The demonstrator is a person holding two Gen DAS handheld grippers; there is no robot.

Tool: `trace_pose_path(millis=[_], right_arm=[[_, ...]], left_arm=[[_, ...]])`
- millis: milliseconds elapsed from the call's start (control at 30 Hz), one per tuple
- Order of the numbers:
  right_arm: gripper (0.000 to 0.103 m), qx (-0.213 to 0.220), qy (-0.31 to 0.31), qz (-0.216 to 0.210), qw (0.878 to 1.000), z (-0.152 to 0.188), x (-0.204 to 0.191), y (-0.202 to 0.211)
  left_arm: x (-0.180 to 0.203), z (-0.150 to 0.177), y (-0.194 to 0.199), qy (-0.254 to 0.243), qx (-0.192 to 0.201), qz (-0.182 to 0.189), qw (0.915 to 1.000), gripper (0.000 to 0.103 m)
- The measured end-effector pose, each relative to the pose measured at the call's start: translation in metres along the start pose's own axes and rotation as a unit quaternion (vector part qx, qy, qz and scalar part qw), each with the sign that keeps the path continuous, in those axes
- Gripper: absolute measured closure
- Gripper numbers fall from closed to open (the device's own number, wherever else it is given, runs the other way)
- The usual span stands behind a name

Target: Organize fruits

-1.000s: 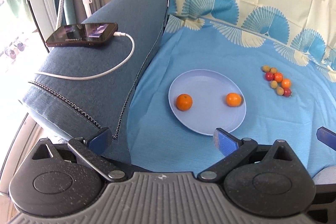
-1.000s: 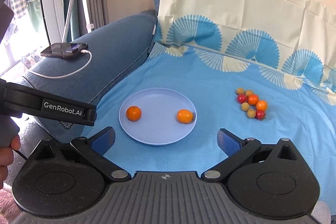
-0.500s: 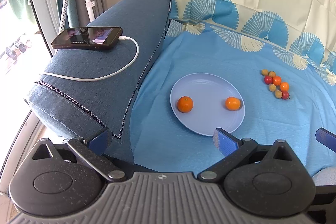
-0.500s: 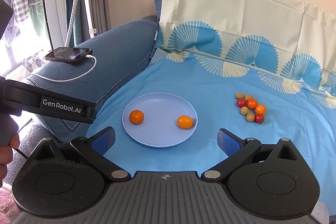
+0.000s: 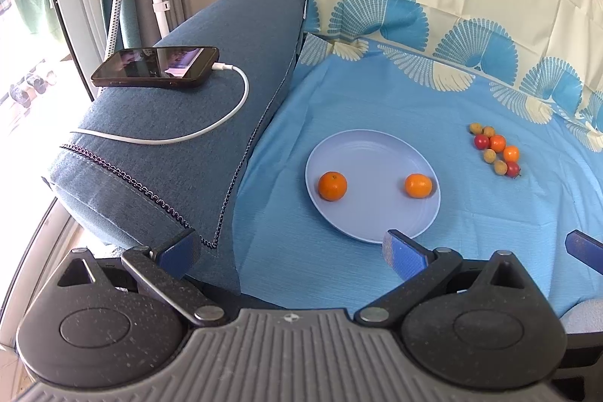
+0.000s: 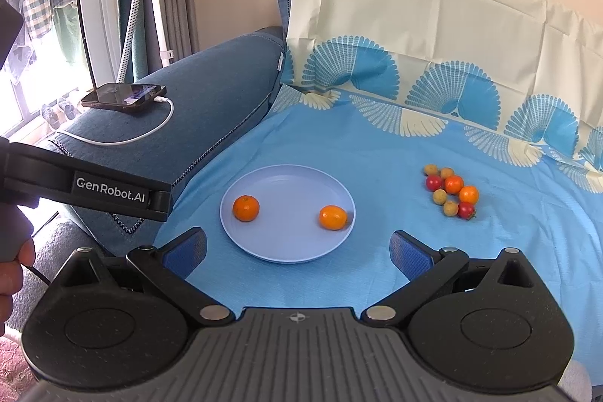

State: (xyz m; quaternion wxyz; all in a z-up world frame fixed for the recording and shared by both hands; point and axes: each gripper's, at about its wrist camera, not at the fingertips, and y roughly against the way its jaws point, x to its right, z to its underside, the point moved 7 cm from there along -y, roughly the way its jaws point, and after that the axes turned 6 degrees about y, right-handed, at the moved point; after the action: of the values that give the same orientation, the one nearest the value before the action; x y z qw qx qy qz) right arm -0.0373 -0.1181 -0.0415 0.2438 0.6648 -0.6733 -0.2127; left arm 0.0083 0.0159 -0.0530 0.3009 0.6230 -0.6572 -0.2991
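Note:
A pale blue plate [image 5: 377,153] [image 6: 286,251] lies on the blue cloth with two oranges on it: one at the left [image 5: 332,186] [image 6: 246,208], one at the right [image 5: 418,185] [image 6: 333,217]. To its right a cluster of small fruits [image 5: 495,149] [image 6: 451,191], orange, red and tan, rests on the cloth. My left gripper [image 5: 290,249] is open and empty, held back from the plate's near edge. My right gripper [image 6: 297,251] is also open and empty, just short of the plate.
A dark blue sofa arm [image 5: 181,145] [image 6: 211,108] rises at the left, bearing a phone [image 5: 156,66] [image 6: 124,97] with a white charging cable [image 5: 226,123]. A cream and blue patterned cloth covers the backrest [image 6: 433,36]. The left gripper's body [image 6: 86,187] and a hand [image 6: 15,266] show at the left.
Both grippers have drawn back and tilted up; the plate and fruits sit smaller and lower in view. Nothing on the cloth has moved.

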Motion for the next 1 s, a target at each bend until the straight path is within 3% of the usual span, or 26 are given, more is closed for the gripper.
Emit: trace_pose_path(millis=[1000], right_arm=[[0.001, -0.017, -0.031, -0.003, 0.999, 0.005, 0.015, -0.021]], left_arm=[[0.014, -0.007, -0.026, -0.019, -0.025, -0.013, 0.9994, 0.0]])
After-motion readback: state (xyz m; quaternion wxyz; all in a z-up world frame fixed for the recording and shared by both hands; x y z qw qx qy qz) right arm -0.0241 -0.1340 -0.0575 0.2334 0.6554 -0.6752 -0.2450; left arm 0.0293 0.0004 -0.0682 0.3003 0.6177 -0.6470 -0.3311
